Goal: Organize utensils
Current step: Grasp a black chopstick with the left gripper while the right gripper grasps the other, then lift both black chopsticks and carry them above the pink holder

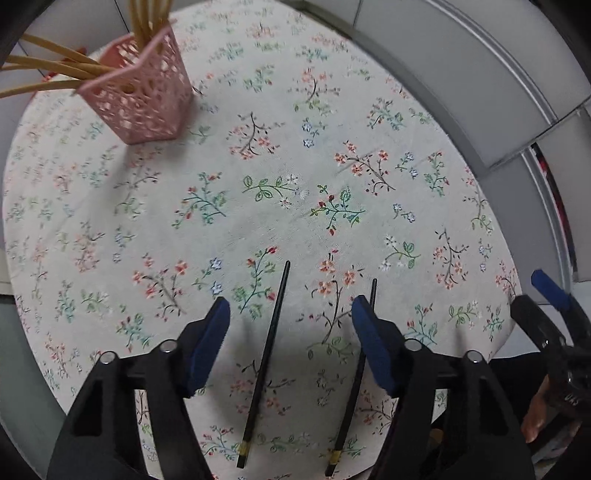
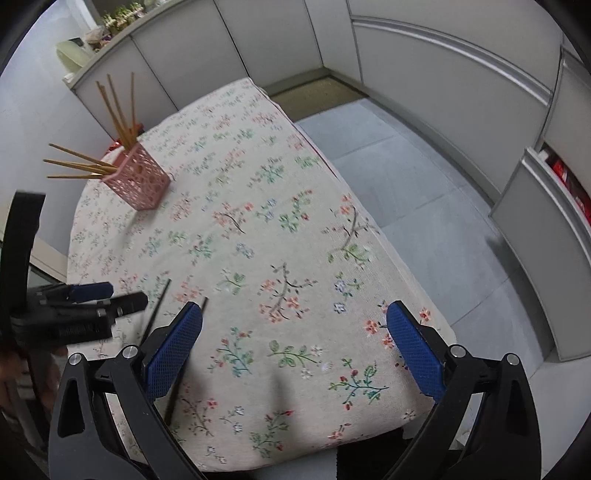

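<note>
Nearby, around the worktop [image 2: 258, 206]: grey partition panels [image 2: 424, 62] on two sides, grey floor tiles [image 2: 424, 206] past its edge, potted plants [image 2: 122, 14] on a far ledge, something red [image 2: 569, 184] in a gap between panels at the right. Covered by a floral tablecloth [image 1: 295, 166].

Counted on the cloth: two black chopsticks [image 1: 264, 365], lying side by side and a little apart, gold bands near their close ends, tips pointing away. One pink lattice holder [image 1: 144, 99] standing upright, well apart from them near the far left corner, with about eight bamboo chopsticks [image 2: 122, 110] inside, some leaning steeply left, others nearly upright.

Left claw [image 1: 291, 332] pointing down over the black pair, blue pads part-way spread and pinching nothing; one chopstick between the pads, the second [image 1: 351, 398] running under the right-hand pad. Whether that pad touches it cannot be told.

Right claw [image 2: 295, 354] spread wide over bare cloth, nothing between the pads, just right of the black pair. Its left pad overlaps the nearer chopstick [image 2: 177, 387] in that view.

Nothing standing between the black chopsticks and the holder.
</note>
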`<state>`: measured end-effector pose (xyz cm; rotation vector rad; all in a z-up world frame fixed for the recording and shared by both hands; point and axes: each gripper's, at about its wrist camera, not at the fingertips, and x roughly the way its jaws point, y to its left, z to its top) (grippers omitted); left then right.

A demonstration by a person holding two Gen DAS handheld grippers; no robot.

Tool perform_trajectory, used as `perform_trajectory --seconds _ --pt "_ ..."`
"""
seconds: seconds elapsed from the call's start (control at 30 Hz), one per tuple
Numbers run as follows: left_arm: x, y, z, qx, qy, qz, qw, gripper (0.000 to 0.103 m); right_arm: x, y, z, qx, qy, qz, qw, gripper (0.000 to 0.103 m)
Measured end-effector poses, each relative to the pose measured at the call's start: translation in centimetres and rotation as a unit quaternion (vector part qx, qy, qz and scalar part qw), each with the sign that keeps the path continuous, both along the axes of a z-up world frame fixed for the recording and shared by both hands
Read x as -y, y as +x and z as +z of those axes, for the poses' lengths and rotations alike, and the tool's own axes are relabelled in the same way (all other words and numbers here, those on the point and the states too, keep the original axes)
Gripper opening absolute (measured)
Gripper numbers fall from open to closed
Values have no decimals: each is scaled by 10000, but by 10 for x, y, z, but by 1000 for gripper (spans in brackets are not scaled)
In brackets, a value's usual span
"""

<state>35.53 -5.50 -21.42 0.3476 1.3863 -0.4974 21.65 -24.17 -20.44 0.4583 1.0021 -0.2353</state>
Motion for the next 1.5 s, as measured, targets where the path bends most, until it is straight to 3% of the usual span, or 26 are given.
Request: perform_trajectory --seconds 0.1,0.2,0.33,0.4,0.6,0.77,0.83,0.9,1.0,1.07,1.17,1.27,1.33,1.43,1.5 --pt "7 10 -18 -293 237 -81 9993 40 7 3 -8 -128 267 -58 9995 96" --pt "10 12 -31 -461 299 -126 9984 31 7 6 -9 -139 199 -20 9997 96" --pt "8 13 -38 -465 317 -64 9984 20 1 11 -15 -311 217 109 9992 96" --pt "5 14 -38 -402 406 -64 9983 7 -2 13 -16 -338 210 140 9991 96" --pt "-25 5 -34 -123 209 112 9996 5 -15 21 -22 -602 154 185 9979 95" --pt "-76 -6 -5 354 -339 540 9973 4 -42 38 -23 -856 97 323 9958 86" --pt "-94 -13 16 675 -536 703 9938 5 -55 47 -26 -1011 -24 401 9941 82" --pt "-113 -29 40 1168 -530 784 9886 5 -71 58 -32 -1235 -95 479 9911 68" --pt "-132 -44 68 1565 -614 937 9813 5 -92 72 -44 -1570 -55 513 9863 59" --pt "-149 -50 84 1789 -685 1018 9762 5 -100 79 -52 -1772 -174 378 9833 57" --pt "-152 -43 96 1988 -737 1101 9710 5 -111 84 -53 -1827 -562 324 9810 58" --pt "-148 -42 103 2106 -863 1193 9664 5 -120 89 -56 -1933 -638 325 9785 58" --pt "-152 -44 108 2149 -931 1219 9645 5 -122 91 -56 -1945 -603 216 9788 52" --pt "-152 -47 111 2233 -958 1264 9618 5 -127 95 -54 -1910 -602 76 9797 36" --pt "-153 -49 113 2300 -1014 1234 9600 5 -131 97 -54 -1885 -558 25 9805 12"
